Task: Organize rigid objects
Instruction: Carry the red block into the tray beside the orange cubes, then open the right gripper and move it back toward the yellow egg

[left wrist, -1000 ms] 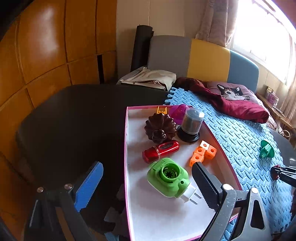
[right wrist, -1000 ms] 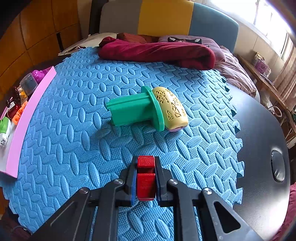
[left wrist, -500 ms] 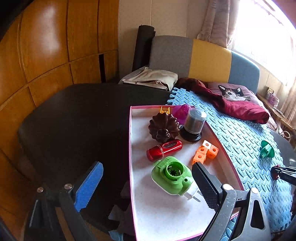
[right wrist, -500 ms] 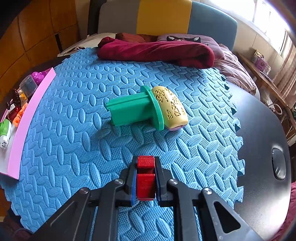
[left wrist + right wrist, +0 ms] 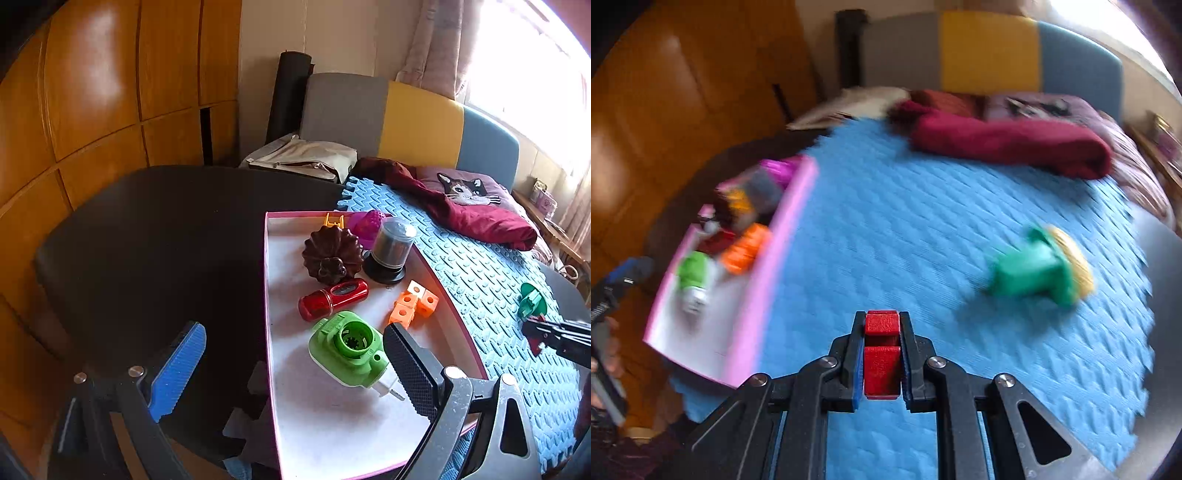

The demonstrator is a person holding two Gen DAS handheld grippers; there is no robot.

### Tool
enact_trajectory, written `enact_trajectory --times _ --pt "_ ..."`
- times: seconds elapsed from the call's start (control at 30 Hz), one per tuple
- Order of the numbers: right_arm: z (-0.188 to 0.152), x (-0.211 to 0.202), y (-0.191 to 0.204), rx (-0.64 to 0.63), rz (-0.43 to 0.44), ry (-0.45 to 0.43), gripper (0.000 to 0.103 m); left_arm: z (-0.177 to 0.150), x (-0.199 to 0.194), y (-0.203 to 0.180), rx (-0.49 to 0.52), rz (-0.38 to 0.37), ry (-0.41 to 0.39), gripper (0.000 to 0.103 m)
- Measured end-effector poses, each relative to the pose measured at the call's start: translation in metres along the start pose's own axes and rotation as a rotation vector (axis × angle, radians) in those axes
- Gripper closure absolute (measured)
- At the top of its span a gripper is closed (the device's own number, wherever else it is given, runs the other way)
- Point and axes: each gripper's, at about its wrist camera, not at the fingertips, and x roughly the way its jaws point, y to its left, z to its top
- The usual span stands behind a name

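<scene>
My right gripper (image 5: 881, 325) is shut on a red block (image 5: 881, 354) and holds it above the blue foam mat (image 5: 905, 229); it also shows at the right edge of the left wrist view (image 5: 535, 334). A green and yellow toy (image 5: 1039, 266) lies on the mat to its right. The pink-rimmed tray (image 5: 266, 295) holds a green plug-in device (image 5: 349, 349), a red cylinder (image 5: 332, 298), orange cubes (image 5: 413, 302), a brown fluted mould (image 5: 331, 253) and a grey jar (image 5: 391, 247). My left gripper (image 5: 291, 365) is open and empty over the tray's near left edge.
A dark table (image 5: 147, 236) lies left of the tray. A maroon cloth (image 5: 1008, 147) and a cat cushion (image 5: 465, 190) lie at the mat's far end. A sofa back (image 5: 406, 122) stands behind. Wooden panels (image 5: 92, 92) fill the left.
My right gripper has swung left with the red block; the tray has come into its view and the green toy has shifted right. The left gripper has barely moved.
</scene>
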Motion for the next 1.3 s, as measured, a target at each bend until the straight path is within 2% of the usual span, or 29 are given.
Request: enact_trajectory --times 0.2,0.4,0.63,0.73,0.8,0.97,1.3 --pt "0.025 0.014 0.067 -0.084 0.125 -0.019 0.089 0.001 0.0 0.006 -0.015 0.002 -0.001 0.005" --pt "0.037 0.044 0.114 -0.151 0.167 0.025 0.089 0.0 0.001 0.016 -0.034 0.011 0.001 0.006" --pt "0.039 0.091 0.127 -0.144 0.141 0.131 0.089 -0.002 0.005 0.028 -0.068 0.027 0.013 0.006" --pt "0.039 0.099 0.129 -0.149 0.119 0.14 0.088 -0.003 0.005 0.031 -0.074 0.027 0.014 0.006" --pt "0.035 0.1 0.126 -0.143 0.124 0.14 0.083 -0.002 0.005 0.032 -0.074 0.028 0.013 0.006" --pt "0.031 0.097 0.126 -0.13 0.131 0.117 0.077 -0.003 0.005 0.03 -0.069 0.024 0.015 0.006" --pt "0.034 0.065 0.117 -0.095 0.118 0.01 0.072 0.0 0.0 0.02 -0.04 0.021 0.007 0.005"
